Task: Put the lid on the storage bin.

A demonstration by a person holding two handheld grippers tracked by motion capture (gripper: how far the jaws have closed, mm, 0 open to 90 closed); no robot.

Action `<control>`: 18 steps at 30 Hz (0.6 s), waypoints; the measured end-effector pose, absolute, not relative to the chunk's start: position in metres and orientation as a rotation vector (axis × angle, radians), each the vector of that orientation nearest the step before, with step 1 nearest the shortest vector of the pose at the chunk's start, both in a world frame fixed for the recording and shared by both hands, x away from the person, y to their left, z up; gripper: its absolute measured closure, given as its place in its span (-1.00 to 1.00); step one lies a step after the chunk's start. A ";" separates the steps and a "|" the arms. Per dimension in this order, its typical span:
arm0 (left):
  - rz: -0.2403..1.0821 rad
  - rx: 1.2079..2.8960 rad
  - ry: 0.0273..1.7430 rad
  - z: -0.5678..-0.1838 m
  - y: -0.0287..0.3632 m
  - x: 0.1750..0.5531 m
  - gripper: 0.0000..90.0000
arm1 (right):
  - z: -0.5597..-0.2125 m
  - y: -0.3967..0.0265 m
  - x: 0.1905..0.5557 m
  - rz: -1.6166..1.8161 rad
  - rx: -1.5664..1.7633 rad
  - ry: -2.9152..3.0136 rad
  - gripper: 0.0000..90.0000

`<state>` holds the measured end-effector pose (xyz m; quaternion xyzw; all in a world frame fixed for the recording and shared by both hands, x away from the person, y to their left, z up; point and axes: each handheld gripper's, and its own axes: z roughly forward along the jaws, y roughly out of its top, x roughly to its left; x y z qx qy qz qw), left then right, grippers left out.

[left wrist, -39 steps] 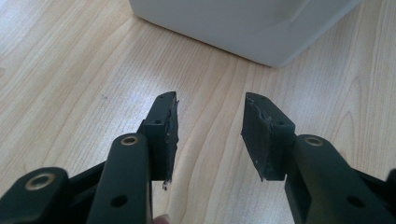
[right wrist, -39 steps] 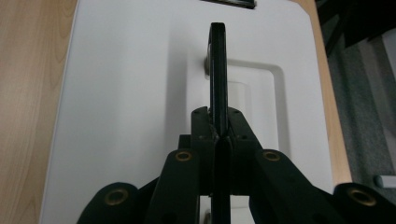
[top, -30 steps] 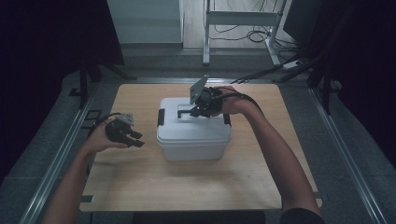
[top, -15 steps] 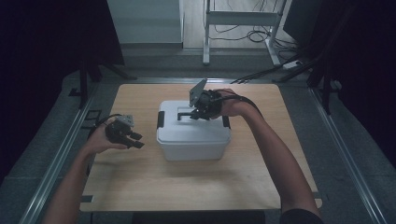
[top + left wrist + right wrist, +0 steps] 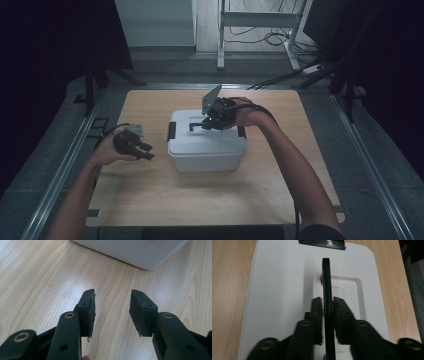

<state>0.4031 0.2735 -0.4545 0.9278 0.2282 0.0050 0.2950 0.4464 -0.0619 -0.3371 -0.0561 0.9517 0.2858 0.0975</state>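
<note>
Right gripper (image 5: 327, 306) straddled the raised black handle (image 5: 326, 285) of the white lidded box (image 5: 206, 147), jaws just easing open, small gaps showing; left gripper (image 5: 112, 312) stood wide, empty, left of the box. Bare wooden table (image 5: 210, 200); dark room, cables (image 5: 272, 37) on the far floor.

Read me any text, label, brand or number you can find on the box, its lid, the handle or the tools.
No readable text: the white box, its lid, the black handle and the black latch are plain.
The left tool and right tool carry no marking either, just screws and bare pads.
The wooden table has grain alone.
</note>
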 end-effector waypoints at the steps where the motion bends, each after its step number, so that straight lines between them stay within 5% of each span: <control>1: 0.014 2.470 0.607 -0.454 0.274 0.403 0.25 | -0.336 -0.063 0.446 0.851 -0.162 2.813 0.55; 18: 0.039 2.443 0.594 -0.451 0.270 0.401 0.24 | -0.317 -0.155 0.429 1.094 0.119 2.672 0.41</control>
